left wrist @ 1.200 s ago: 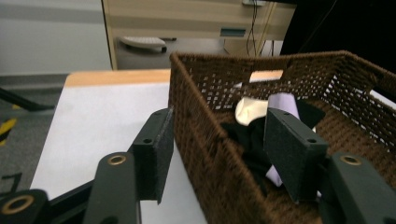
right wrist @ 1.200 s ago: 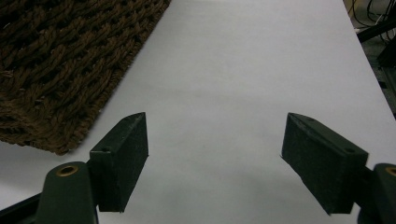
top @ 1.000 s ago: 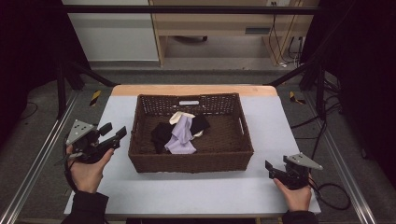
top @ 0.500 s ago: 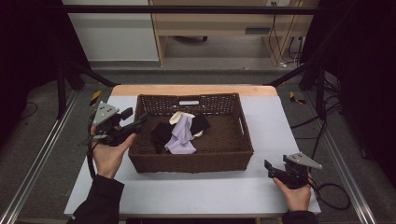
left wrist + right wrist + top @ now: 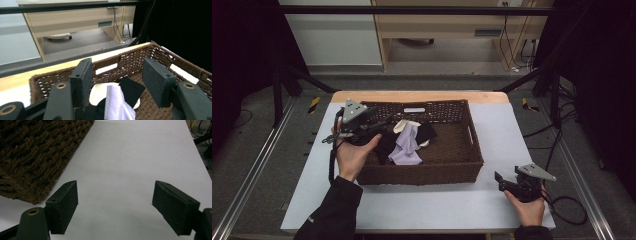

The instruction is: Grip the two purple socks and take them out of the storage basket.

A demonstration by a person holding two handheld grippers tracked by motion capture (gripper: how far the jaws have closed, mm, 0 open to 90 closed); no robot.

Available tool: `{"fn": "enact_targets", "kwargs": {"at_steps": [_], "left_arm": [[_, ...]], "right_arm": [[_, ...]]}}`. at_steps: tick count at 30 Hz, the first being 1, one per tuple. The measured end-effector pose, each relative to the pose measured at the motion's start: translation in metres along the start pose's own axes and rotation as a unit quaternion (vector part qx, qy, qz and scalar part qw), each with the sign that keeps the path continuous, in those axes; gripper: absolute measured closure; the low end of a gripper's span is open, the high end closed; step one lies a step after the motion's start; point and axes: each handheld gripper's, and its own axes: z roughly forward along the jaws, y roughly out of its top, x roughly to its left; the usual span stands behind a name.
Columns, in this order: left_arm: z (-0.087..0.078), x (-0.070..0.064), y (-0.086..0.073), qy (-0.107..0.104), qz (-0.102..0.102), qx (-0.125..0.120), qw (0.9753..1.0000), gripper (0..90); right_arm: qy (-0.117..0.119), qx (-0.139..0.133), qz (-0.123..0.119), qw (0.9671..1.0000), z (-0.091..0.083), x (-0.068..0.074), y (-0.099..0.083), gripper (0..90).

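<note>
A dark brown wicker basket (image 5: 464,170) stands in the middle of the white table. Inside it lie a lavender cloth (image 5: 406,148), a cream piece (image 5: 402,126) and black cloths (image 5: 428,131). My left gripper (image 5: 384,122) hangs over the basket's left rim, open, with nothing between its jaws. In the left gripper view the lavender cloth (image 5: 115,103), the cream piece (image 5: 98,91) and a black cloth (image 5: 131,88) sit below the open jaws. My right gripper (image 5: 501,181) rests open on the table at the front right, beside the basket's corner (image 5: 30,162).
The white table top (image 5: 427,205) has free room in front of the basket and to its right (image 5: 130,165). Dark frame rails run along both sides. A wooden desk (image 5: 452,25) and cables (image 5: 569,210) lie beyond the table.
My left gripper has moved from the table's left side up and rightward over the basket's left rim. The right gripper has stayed still.
</note>
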Motion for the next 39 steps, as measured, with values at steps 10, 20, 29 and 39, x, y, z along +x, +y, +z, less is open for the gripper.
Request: {"fn": "enact_targets", "kwargs": {"at_steps": [10,20,29,39], "left_arm": [[0.035,-0.006,-0.005,0.012,0.005,0.028,0.9995,40.1],[0.069,-0.012,-0.023,0.01,0.012,0.058,0.9982,39.2],[0.087,-0.013,-0.037,0.016,0.018,0.081,0.9964,39.8],[0.102,-0.013,-0.059,0.008,0.02,0.123,0.9922,39.5]], "right_arm": [[0.0,-0.002,-0.001,1.0,0.0,-0.001,0.001,20.9],[0.002,-0.002,-0.005,1.0,0.001,0.0,0.0,21.4],[0.003,-0.001,-0.005,1.0,0.001,0.0,0.0,22.5],[0.005,0.001,-0.006,1.0,0.001,0.001,0.0,24.5]]}}
